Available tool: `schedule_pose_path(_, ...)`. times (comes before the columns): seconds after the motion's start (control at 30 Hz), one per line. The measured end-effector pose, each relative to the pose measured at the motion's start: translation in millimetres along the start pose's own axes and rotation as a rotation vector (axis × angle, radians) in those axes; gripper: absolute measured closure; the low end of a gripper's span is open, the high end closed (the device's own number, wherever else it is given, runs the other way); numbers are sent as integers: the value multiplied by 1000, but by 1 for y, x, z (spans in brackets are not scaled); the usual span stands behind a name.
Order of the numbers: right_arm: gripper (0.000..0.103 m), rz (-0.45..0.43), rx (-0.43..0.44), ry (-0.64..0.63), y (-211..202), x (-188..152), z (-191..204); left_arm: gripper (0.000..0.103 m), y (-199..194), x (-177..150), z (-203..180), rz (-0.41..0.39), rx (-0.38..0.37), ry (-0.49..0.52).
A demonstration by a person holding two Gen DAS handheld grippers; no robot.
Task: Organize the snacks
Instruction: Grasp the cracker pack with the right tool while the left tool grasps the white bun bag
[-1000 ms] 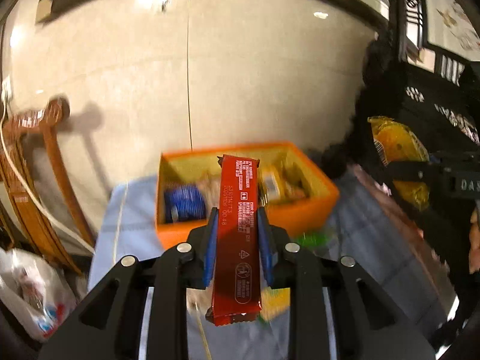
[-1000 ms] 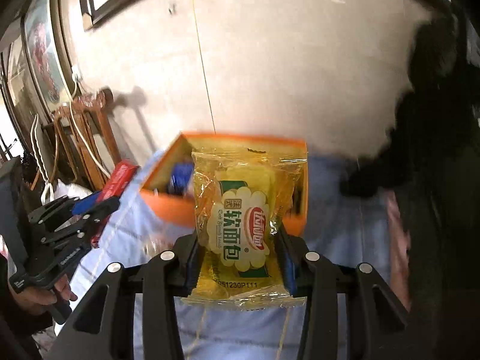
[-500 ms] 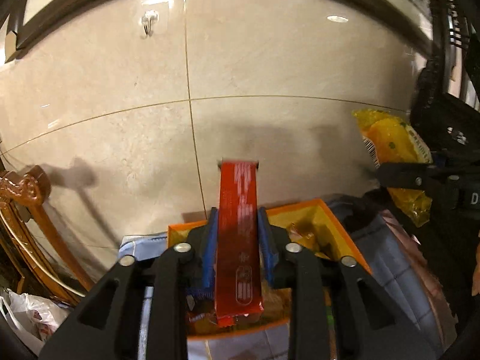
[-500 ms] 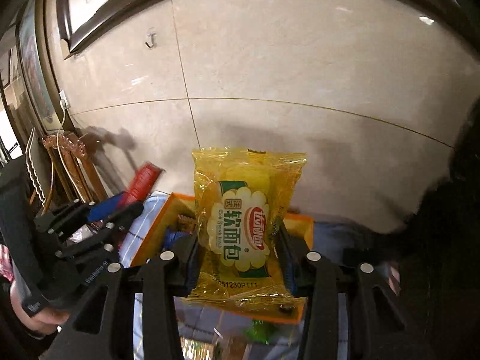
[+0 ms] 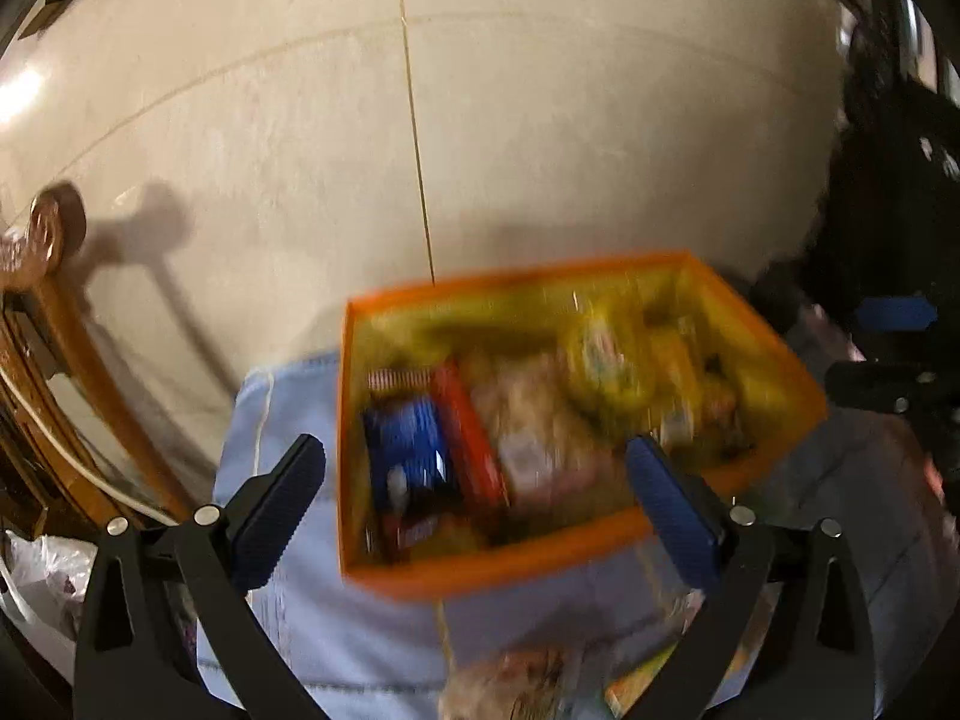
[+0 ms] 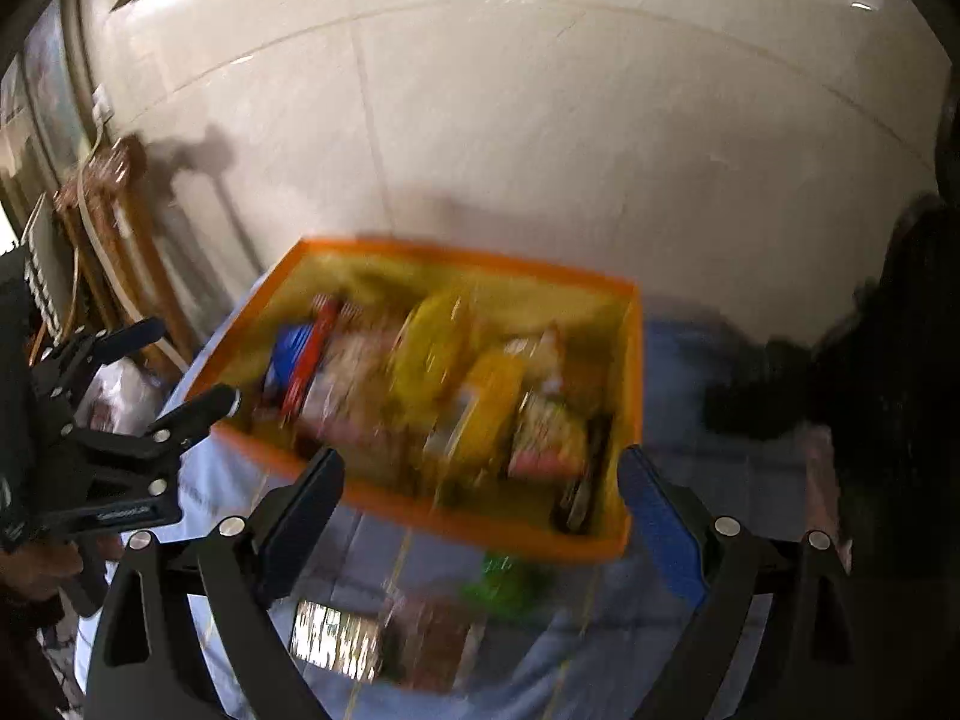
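An orange box [image 5: 516,567] full of snack packets stands on a pale blue cloth; it also shows in the right wrist view [image 6: 474,525]. A red bar [image 5: 471,438] lies in it next to a blue packet [image 5: 408,450]; the red bar [image 6: 309,360] and a yellow packet [image 6: 432,348] show in the right wrist view. My left gripper [image 5: 480,498] is open and empty just in front of the box. My right gripper [image 6: 480,516] is open and empty over the box's near wall. The left gripper [image 6: 174,372] shows at the left of the right wrist view. Both views are blurred.
Several loose packets lie on the cloth [image 6: 690,360] in front of the box, among them a green one [image 6: 504,585] and a dark one [image 6: 336,639]. A tiled wall [image 5: 540,120] rises behind. A wooden chair [image 5: 42,312] stands at the left.
Both grippers have opened: the red bar and the yellow bread packet have left the jaws and lie in the orange box. Both cameras tipped down towards the box.
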State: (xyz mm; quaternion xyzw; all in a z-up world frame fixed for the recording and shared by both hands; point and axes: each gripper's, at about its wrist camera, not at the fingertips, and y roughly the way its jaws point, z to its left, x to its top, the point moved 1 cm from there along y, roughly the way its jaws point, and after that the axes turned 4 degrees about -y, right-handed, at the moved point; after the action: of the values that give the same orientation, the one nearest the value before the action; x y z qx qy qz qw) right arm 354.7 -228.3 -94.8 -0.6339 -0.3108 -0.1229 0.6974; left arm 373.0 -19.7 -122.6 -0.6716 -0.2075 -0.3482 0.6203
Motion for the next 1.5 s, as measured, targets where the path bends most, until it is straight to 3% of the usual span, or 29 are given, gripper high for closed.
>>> schedule_pose_path(0.13,9,26,44,-37,1,-49,31,4,-8,-54,3,52,-17,-10)
schedule_pose_path(0.23,9,68,65,-92,14,-96,64,4,-6,-93,13,109,-4,-67)
schedule_pose_path(0.33,9,119,61,-183,33,-121,92,4,7,-126,19,183,26,-129)
schedule_pose_path(0.47,9,137,12,-354,52,-134,119,4,17,-135,17,190,69,-141)
schedule_pose_path(0.7,9,192,8,-424,94,-128,126,4,52,-132,9,226,131,-150)
schedule_pose_path(0.87,3,176,50,-406,106,-133,130,4,73,-148,-8,285,120,-99)
schedule_pose_path(1.0,4,183,31,-472,104,-144,136,4,71,-155,-5,249,80,-123)
schedule_pose_path(1.03,7,183,31,-470,101,-146,135,11,70,-155,-3,245,70,-121)
schedule_pose_path(1.07,10,181,26,-464,99,-147,134,29,67,-156,-4,230,56,-105)
schedule_pose_path(1.17,11,176,27,-428,92,-150,129,42,56,-158,-4,203,34,-75)
schedule_pose_path(1.27,11,158,54,-373,80,-153,123,48,42,-161,3,182,11,-85)
schedule_pose_path(1.5,11,90,104,-214,39,-142,100,49,2,-169,17,144,-34,-165)
